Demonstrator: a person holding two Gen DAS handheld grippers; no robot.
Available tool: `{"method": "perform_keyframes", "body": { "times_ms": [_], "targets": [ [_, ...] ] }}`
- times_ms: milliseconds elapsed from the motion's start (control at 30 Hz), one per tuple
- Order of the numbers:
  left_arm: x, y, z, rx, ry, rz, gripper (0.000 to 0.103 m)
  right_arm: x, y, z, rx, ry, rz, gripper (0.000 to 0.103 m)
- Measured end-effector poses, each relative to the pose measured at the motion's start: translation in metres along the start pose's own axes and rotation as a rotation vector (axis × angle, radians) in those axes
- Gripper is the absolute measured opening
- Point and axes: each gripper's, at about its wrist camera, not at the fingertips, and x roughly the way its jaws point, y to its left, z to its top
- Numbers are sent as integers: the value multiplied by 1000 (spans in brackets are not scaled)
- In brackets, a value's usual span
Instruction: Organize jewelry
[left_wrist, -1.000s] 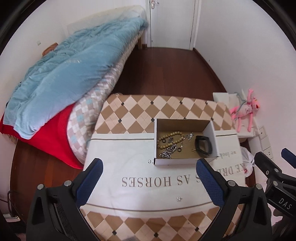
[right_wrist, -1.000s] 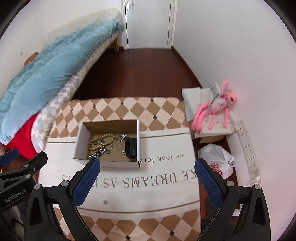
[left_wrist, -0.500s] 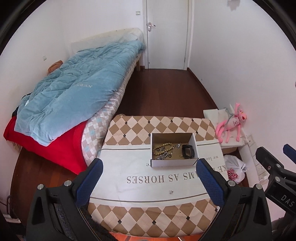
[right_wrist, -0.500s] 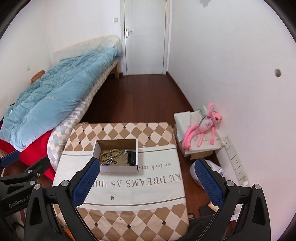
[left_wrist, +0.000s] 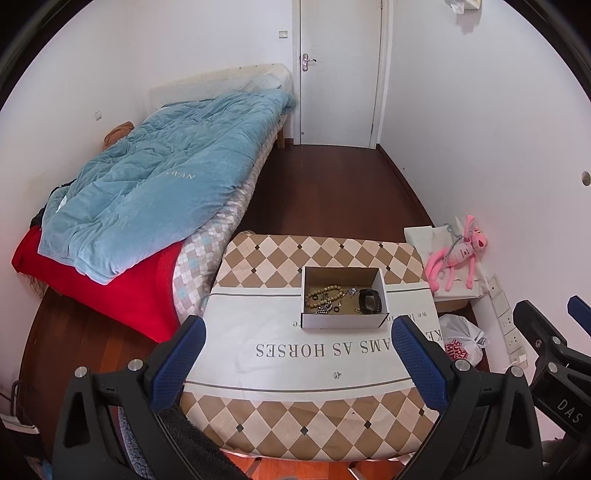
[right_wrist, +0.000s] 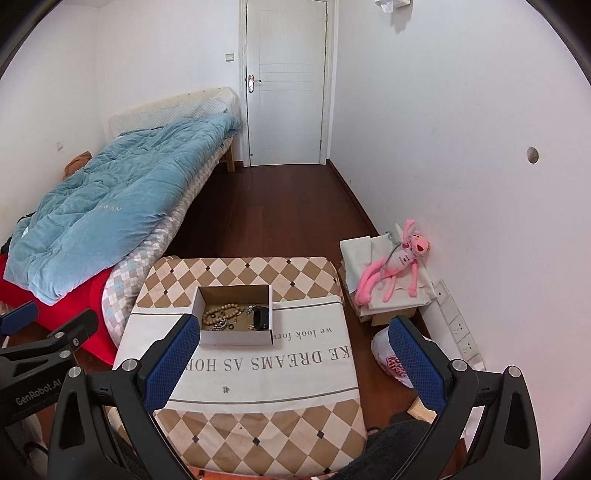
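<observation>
A small open cardboard box (left_wrist: 343, 324) (right_wrist: 236, 336) stands on the table's cloth (left_wrist: 258, 328) (right_wrist: 303, 365). Inside lie a wooden bead bracelet (left_wrist: 325, 294) (right_wrist: 221, 313), a silver chain (left_wrist: 324, 307) (right_wrist: 218, 325), small dark rings and a black band (left_wrist: 370, 301) (right_wrist: 262, 318). My left gripper (left_wrist: 295, 354) is open and empty, held high and back from the box. My right gripper (right_wrist: 295, 354) is open and empty, also well back from the table. Each gripper shows at the edge of the other's view.
A bed with a blue duvet (left_wrist: 159, 192) and red blanket (left_wrist: 122, 291) stands left of the table. A pink plush toy (right_wrist: 395, 269) lies on boxes at the right wall, a plastic bag (right_wrist: 391, 360) on the floor. A white door (right_wrist: 288, 81) is at the back.
Both grippers have pulled up and back from the table; the box now looks smaller and farther, and more of the room shows. Both stay open and empty.
</observation>
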Motion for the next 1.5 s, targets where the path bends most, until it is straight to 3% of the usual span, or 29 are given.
{"method": "perform_keyframes", "body": {
  "times_ms": [200, 1000, 1500],
  "targets": [
    [10, -4, 0, 14, 38, -17, 103, 8, -1, 1, -7, 21, 8, 103],
    [137, -6, 32, 7, 268, 10, 103, 152, 16, 25, -48, 247, -7, 103],
    [149, -3, 30, 13, 292, 26, 103, 178, 21, 23, -78, 328, 17, 103]
  ]
}}
